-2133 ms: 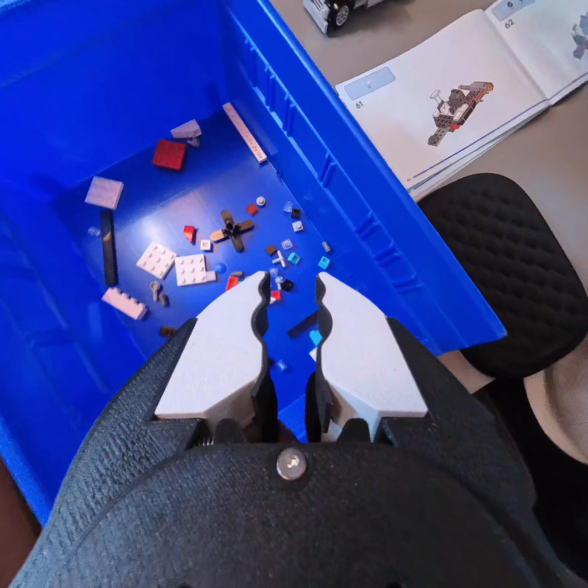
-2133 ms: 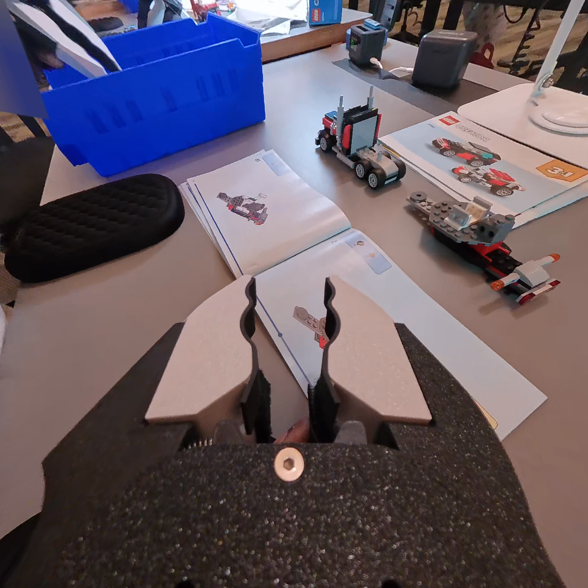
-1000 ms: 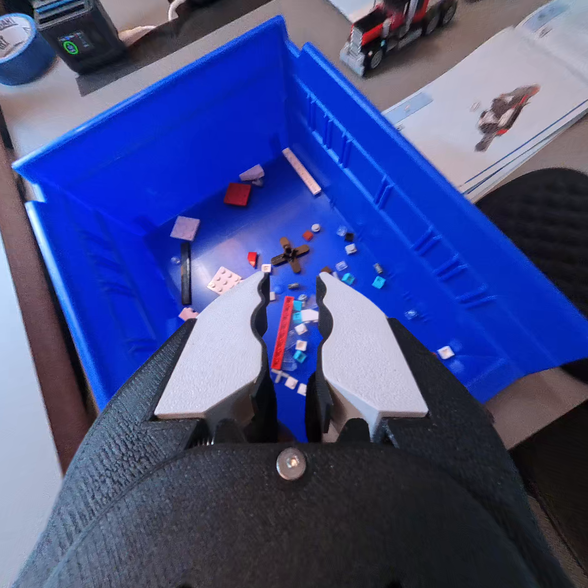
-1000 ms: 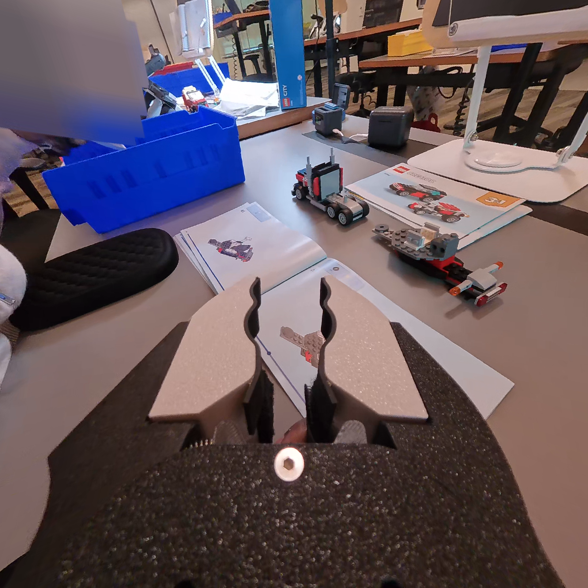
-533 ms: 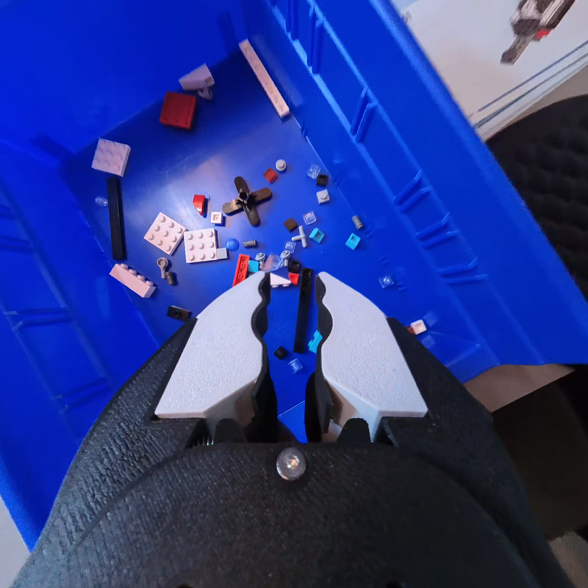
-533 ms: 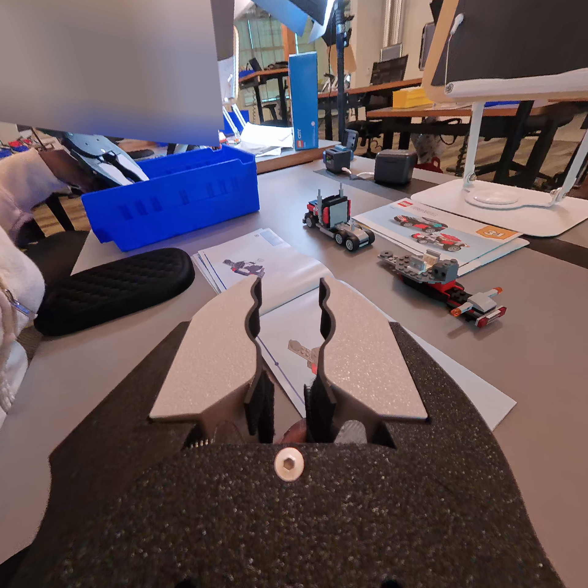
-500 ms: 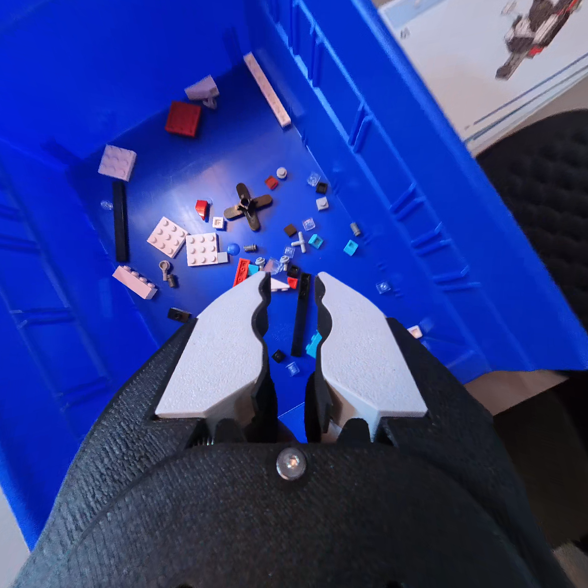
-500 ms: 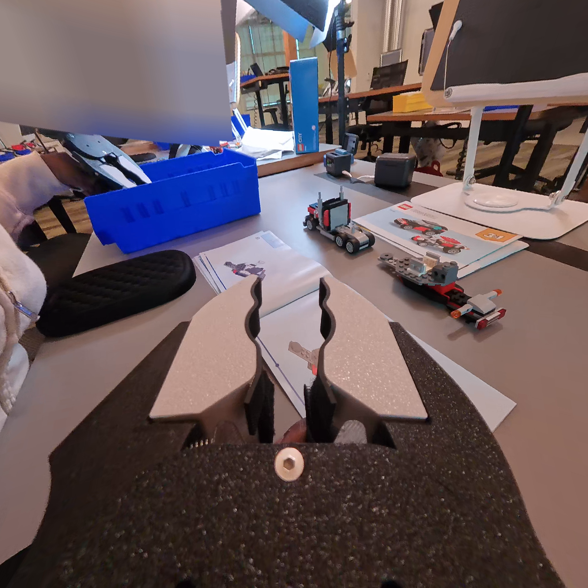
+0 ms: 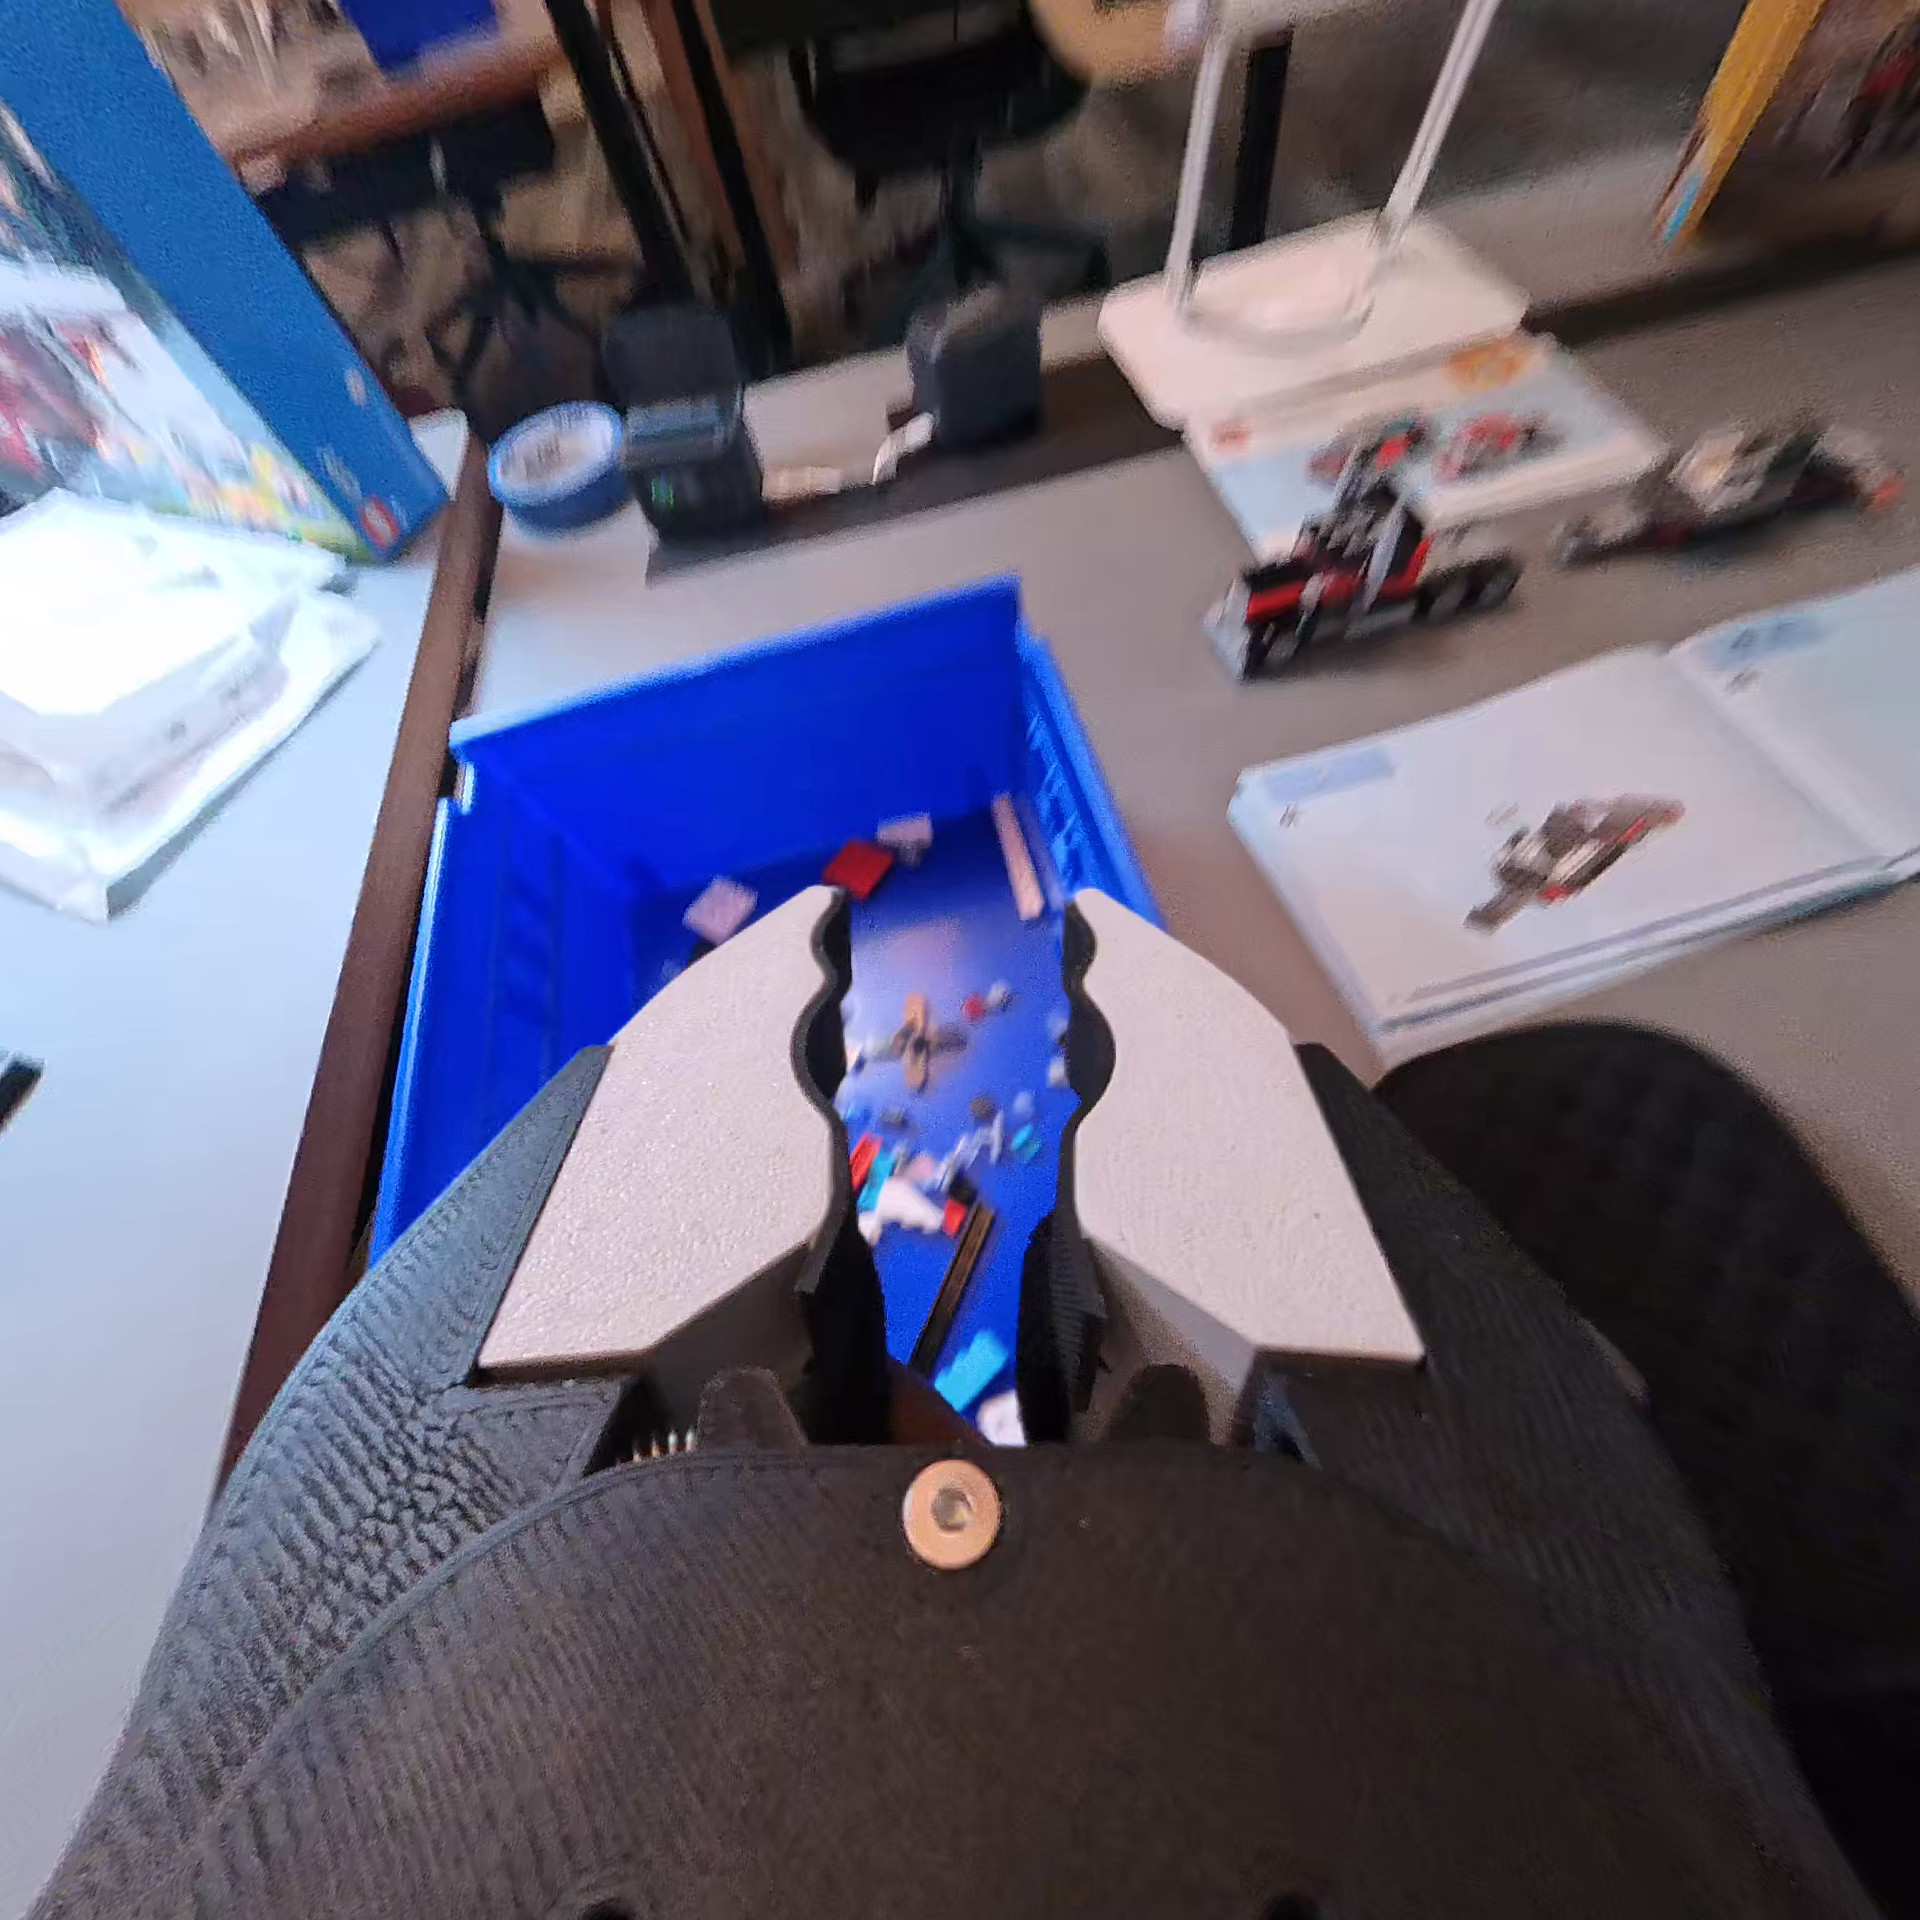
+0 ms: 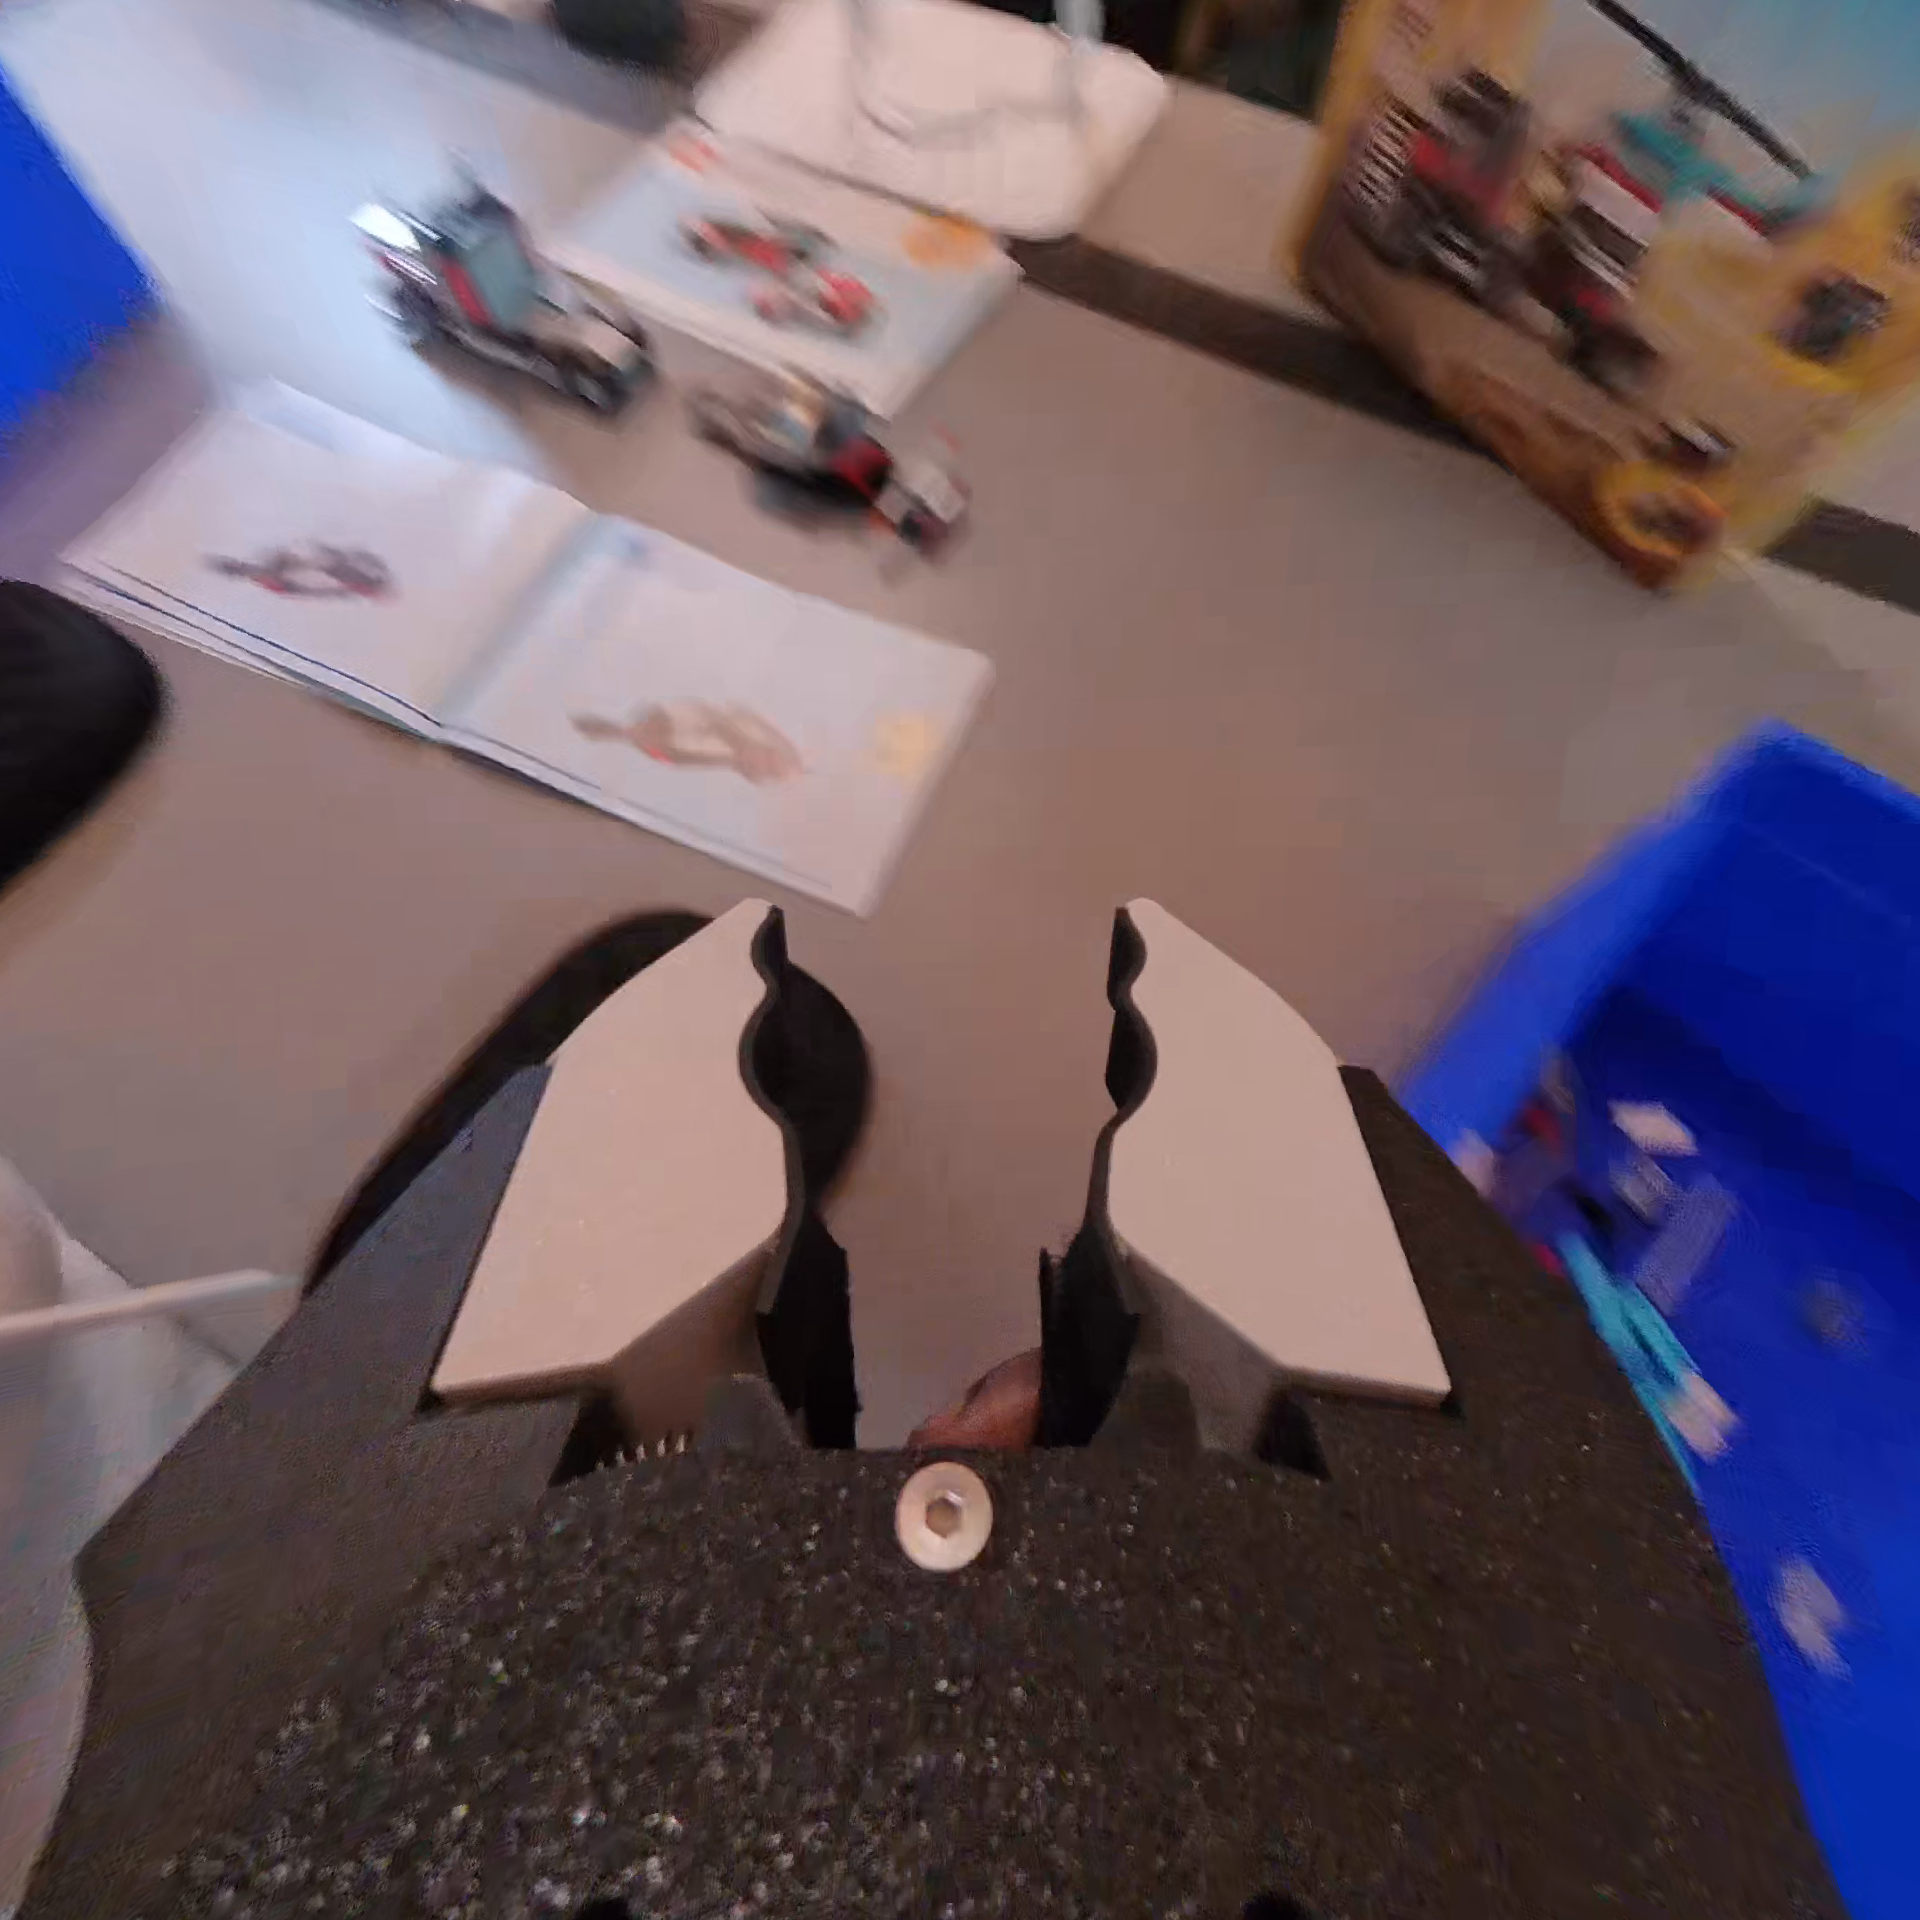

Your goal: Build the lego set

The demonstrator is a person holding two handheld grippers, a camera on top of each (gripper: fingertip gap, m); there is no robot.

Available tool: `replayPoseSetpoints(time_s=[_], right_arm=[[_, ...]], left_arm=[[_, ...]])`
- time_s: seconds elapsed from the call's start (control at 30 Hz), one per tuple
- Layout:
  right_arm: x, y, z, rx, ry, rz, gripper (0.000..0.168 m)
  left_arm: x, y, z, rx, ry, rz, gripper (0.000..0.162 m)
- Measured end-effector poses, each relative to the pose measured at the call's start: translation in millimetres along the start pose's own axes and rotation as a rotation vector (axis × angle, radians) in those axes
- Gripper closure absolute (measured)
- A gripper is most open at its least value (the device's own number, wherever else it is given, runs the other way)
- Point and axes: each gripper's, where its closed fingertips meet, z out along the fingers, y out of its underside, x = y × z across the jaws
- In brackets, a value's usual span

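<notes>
- Left wrist view: pulled back and up since half a second ago, when my left gripper (image 9: pixel 951 920) sat low inside the blue bin (image 9: pixel 665 769); now it hangs above the near end, jaws parted a moderate gap, nothing held; loose bricks (image 9: pixel 935 1122) lie ahead and below between the fingers; a black strip (image 9: pixel 956 1283) runs roughly along the finger line; picture blurred.
- Right wrist view: swung down and rightward; right gripper (image 10: pixel 945 920) wider apart than before, empty, over bare table (image 10: pixel 1195 665); open instruction booklet (image 10: pixel 582 665) ahead-left, partly built model (image 10: pixel 831 457) beyond it; a second blue bin (image 10: pixel 1766 1091) close on the right.
- Judgement: left is nearer the bricks; a straight descent should reach them.
</notes>
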Motion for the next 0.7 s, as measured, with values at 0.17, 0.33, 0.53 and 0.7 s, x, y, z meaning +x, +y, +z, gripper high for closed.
replayPoseSetpoints(time_s=[0.17,0.33,0.53,0.7], right_arm=[[54.6,61.8,-61.5,-0.181,0.207,0.119,0.095],[55.3,107.5,-50.5,-0.248,0.161,0.151,0.117],[29.7,103.6,-24.3,-0.164,0.083,-0.015,0.140],[8.3,88.1,-35.6,-0.069,-0.086,0.015,0.118]], left_arm=[[54.3,-48.7,0.7,0.232,0.088,-0.003,0.111],[117.7,-76.8,24.3,0.299,0.240,-0.009,0.107],[183.4,-106.1,44.4,0.317,0.395,0.037,0.107],[230.9,-113.3,54.3,0.295,0.497,0.101,0.107]])
